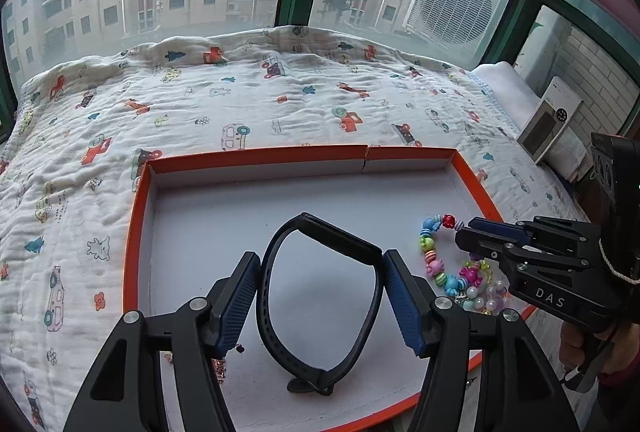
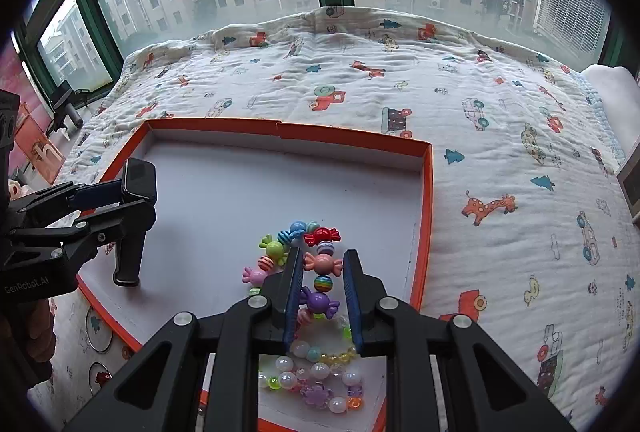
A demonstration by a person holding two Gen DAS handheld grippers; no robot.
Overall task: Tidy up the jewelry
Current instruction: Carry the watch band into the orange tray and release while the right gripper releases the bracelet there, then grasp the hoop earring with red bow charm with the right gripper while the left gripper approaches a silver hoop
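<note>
Inside the orange-rimmed tray (image 1: pixel 256 157), the left gripper (image 1: pixel 320 292) clasps a black smartwatch band (image 1: pixel 320 260) while the right gripper (image 2: pixel 322 288), half-open, straddles the candy-bead bracelet (image 2: pixel 298 256), seemingly needing only to close and lift.

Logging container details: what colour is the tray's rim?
Orange outside, white inside; the tray rim shows best in the right wrist view.

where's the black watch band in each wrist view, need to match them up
Left wrist: black watch band at lower centre, looped between the left gripper fingers, over the tray floor.
Right wrist: the same band at the left edge, held by the left gripper, its end touching the tray floor.
Shared landmark: the orange-rimmed tray, with the candy-bead bracelet inside.
</note>
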